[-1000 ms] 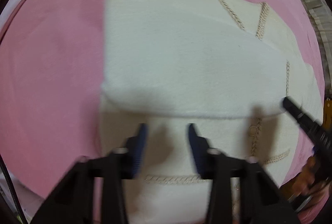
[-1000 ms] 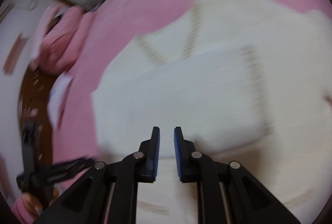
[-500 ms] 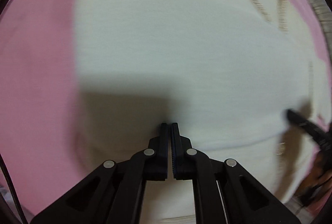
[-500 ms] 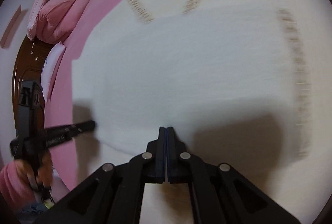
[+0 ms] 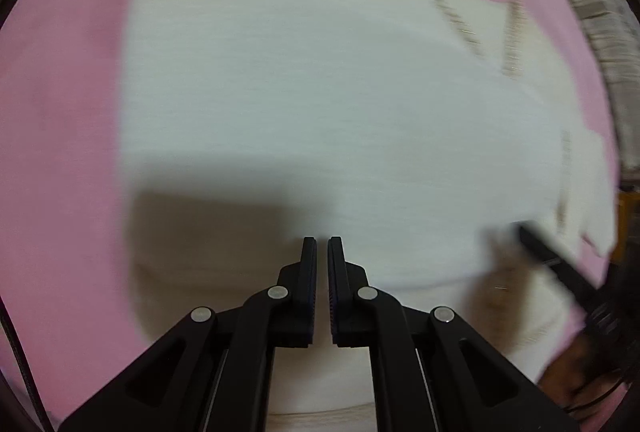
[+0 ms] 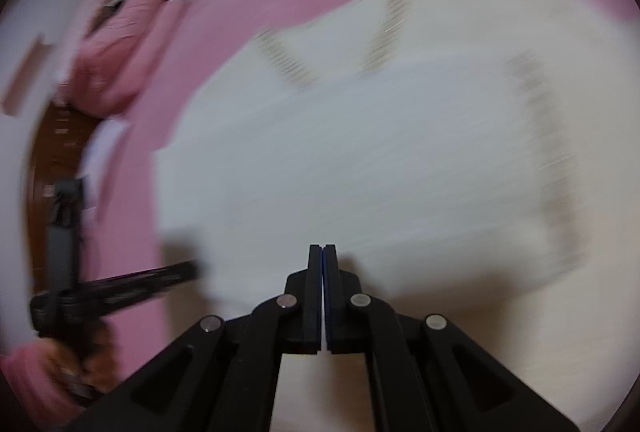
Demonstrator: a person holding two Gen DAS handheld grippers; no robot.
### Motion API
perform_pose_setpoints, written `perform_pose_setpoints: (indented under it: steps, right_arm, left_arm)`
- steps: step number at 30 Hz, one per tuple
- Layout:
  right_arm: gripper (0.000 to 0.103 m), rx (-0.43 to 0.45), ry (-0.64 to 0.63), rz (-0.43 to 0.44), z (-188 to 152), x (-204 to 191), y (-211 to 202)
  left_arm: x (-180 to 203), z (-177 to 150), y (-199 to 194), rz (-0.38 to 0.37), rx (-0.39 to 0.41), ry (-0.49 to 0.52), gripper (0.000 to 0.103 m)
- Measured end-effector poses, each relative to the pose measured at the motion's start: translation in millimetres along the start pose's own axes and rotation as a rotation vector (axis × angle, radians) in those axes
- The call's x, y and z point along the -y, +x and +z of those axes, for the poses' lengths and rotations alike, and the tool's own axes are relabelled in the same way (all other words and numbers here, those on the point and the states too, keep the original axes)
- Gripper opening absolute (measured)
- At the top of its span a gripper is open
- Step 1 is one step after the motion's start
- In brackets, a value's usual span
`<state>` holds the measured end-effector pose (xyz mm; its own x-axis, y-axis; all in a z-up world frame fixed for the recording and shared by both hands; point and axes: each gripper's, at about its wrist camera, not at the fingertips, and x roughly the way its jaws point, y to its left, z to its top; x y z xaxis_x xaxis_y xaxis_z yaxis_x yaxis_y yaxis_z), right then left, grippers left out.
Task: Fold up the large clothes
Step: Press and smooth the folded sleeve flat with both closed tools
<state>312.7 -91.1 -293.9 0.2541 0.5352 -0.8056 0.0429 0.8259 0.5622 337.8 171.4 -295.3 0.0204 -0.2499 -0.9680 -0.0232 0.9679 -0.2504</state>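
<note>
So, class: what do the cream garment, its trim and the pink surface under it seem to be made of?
Cream garment: soft matte knit or fleece, probably; no sheen, blur hides texture. Trim: tan twisted cord or braid, seemingly. Pink surface: smooth matte cloth, likely a bedsheet.

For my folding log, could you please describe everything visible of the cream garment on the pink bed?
The cream garment is a soft knit top with beige braided trim forming a V neckline and a line down one side. It lies flat on the pink bedcover, with one flap doubled over the body. The frames are blurred, so finer detail is unclear. The left tongs, slightly parted, and the right tongs, pressed together, meet the flap's near edge; whether either grips fabric cannot be told.
</note>
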Motion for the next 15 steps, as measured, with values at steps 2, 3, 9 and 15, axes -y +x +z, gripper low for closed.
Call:
perform_pose_setpoints:
  steps: [2, 3, 9, 15]
  right_arm:
    - [0.0, -0.046, -0.005, 0.066, -4, -17, 31]
    - [0.0, -0.067, 0.009, 0.084, -2, -22, 46]
    - [0.0, -0.01, 0.128, 0.118, 39, -15, 75]
    - [0.0, 0.006, -0.016, 0.075, 74, -1, 50]
  left_arm:
    - [11, 7, 8, -0.019, -0.001, -0.01, 0.002]
    - [13, 13, 14, -0.025, -0.015, -0.03, 0.002]
    - [3, 47, 24, -0.08, 0.046, -0.143, 0.0]
    - [-28, 108, 2, 0.137, 0.181, -0.148, 0.001]
